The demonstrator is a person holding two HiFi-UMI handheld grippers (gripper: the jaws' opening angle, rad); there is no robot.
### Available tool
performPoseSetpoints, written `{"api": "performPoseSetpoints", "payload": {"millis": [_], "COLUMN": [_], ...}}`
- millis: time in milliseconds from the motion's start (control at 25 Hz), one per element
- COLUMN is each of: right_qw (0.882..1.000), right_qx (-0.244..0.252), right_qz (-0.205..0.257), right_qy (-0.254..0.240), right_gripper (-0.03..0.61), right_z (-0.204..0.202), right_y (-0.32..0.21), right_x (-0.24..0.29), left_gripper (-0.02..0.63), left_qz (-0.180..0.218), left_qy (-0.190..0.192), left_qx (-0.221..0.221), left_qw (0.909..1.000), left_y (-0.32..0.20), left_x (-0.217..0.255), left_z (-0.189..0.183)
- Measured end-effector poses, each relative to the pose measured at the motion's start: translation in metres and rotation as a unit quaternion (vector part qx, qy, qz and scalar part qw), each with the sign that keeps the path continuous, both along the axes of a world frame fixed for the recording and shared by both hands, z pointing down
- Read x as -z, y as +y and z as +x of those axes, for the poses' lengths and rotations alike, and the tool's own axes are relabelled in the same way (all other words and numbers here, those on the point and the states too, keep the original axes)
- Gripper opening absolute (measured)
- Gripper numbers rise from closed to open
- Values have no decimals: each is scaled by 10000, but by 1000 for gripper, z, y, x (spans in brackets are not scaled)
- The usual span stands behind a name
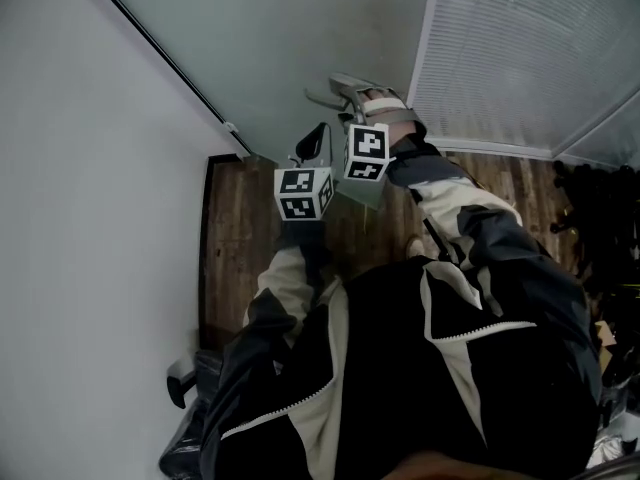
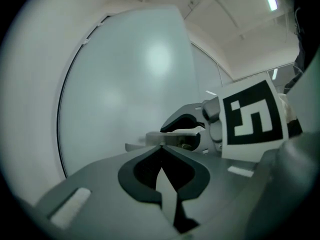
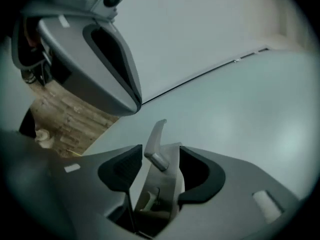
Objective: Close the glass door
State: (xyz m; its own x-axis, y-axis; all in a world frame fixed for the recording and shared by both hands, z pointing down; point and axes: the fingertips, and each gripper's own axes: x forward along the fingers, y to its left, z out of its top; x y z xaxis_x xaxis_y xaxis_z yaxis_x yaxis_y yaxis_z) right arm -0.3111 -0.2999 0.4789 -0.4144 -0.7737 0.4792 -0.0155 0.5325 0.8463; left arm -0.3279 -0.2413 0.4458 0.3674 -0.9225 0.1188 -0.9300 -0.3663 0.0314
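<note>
The frosted glass door point(image 1: 300, 38) stands ahead of me, with a black seal line between it and the white wall point(image 1: 90, 168) to its left. A silver lever handle point(image 3: 156, 143) sticks out of the door point(image 3: 240, 119). My right gripper point(image 3: 160, 159) is open, and the handle stands between its jaws without the pads gripping it; in the head view this gripper point(image 1: 345, 103) is at the handle point(image 1: 338, 86). My left gripper point(image 2: 160, 148) is shut on nothing and hangs just left of and below the right one point(image 1: 318, 133). It faces the door point(image 2: 130, 84).
A dark wooden floor point(image 1: 240, 228) lies below the door. White blinds point(image 1: 520, 48) cover the pane to the right. Dark clutter point(image 1: 600, 218) fills the floor at the far right. A black object point(image 1: 180, 383) sits by the wall at lower left.
</note>
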Motion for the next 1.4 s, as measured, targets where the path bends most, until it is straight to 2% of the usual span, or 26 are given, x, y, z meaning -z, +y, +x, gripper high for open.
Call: {"api": "performPoseSetpoints", "payload": {"millis": [80,120,160,480,800,1280,1400], "right_qw": [9987,9976,9970,9959,9925,9888,9880], "right_qx": [84,90,73,-21,-218,-475,-442], "right_qz": [166,205,222,347,543,840,880], "right_qy": [484,653,741,831,1075,1137,1192], "right_gripper": [218,195,137,127,126,120,120], "right_z": [-10,-12,-12,-10,8,51,58], "right_y": [-7,-10,-12,-22,-61,-162,-190], "right_x": [-11,-18,-22,-27,-31,-24,-26], "left_gripper": [11,11,11,11,11,11,11], "left_qz": [-19,-20,-16,-17,-16,-27,11], "left_qy": [12,16,13,70,166,61,137], "left_qx": [42,59,72,-3,-94,-77,-6], "left_qw": [10000,10000,10000,10000,9998,9999,9999], "left_y": [3,4,6,8,-13,-83,-107], "left_x": [-2,-3,-3,-7,-8,0,6], "left_z": [-6,-8,-9,-12,0,31,35]}}
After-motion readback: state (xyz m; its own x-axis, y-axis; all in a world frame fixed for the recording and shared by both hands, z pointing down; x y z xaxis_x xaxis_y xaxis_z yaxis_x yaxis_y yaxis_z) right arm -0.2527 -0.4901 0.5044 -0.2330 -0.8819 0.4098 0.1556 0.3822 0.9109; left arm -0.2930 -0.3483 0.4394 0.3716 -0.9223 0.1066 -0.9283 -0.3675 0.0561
